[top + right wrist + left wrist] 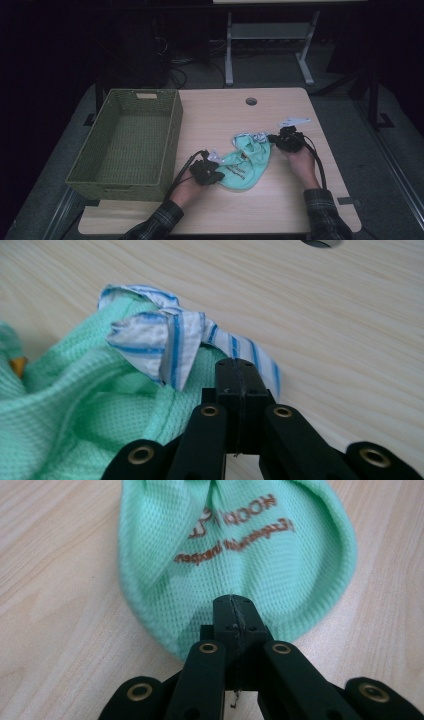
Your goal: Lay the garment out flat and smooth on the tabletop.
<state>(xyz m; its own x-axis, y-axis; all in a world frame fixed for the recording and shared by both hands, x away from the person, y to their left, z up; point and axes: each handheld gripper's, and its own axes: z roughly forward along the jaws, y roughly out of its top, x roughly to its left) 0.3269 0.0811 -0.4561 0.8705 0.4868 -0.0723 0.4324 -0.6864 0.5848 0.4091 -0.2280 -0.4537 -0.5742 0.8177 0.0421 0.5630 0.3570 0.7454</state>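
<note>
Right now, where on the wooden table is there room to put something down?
The far strip of the light wooden table beyond the mint-green mesh cloth is bare apart from the small round hole. The near edge between the sleeves is free too. The left side is crowded by the green woven basket.

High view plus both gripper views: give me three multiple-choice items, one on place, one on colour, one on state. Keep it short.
1. Where does the basket stand on the table?
A. at its left side
B. at its right side
C. in the middle

2. What colour is the cloth's mesh body?
A. red
B. mint green
C. black

3. How do the left gripper's jaws stand?
A. wide open above the cloth
B. closed on the cloth's rounded hem
C. closed on the basket's rim

Key:
1 A, the green woven basket sits at the left edge in the high view.
2 B, green mesh with a blue-striped trim.
3 B, the jaws meet on the hem in the left gripper view.
</note>
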